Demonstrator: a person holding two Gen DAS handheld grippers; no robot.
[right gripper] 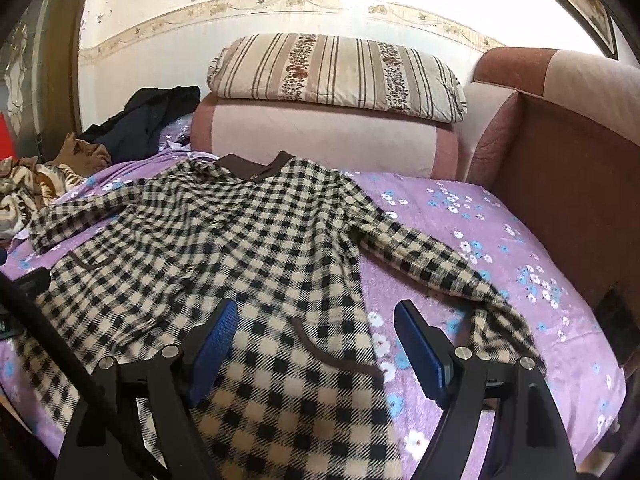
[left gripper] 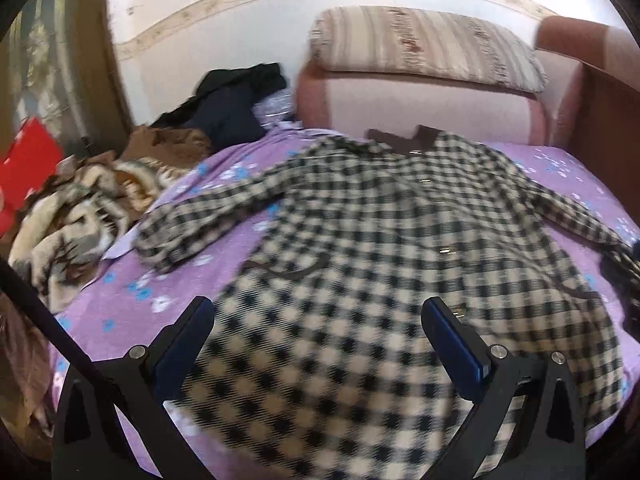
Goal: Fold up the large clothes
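Note:
A black-and-cream checked coat [left gripper: 380, 232] with a brown collar lies spread flat, front up, on a purple flowered bedsheet [left gripper: 120, 292]. Both sleeves stretch out to the sides. My left gripper [left gripper: 318, 316] is open above the coat's lower left part, holding nothing. In the right wrist view the same coat [right gripper: 224, 232] lies ahead. My right gripper [right gripper: 316, 320] is open above the coat's lower right edge, near a brown-trimmed pocket [right gripper: 336, 360], and holds nothing. The right sleeve [right gripper: 440, 268] lies out to the right.
A pile of dark and brown clothes [left gripper: 224, 112] and a patterned blanket [left gripper: 72, 216] lie at the left. A pink sofa back [right gripper: 320, 140] with a striped pillow [right gripper: 340, 76] stands behind the coat. A brown armrest [right gripper: 568, 184] is at the right.

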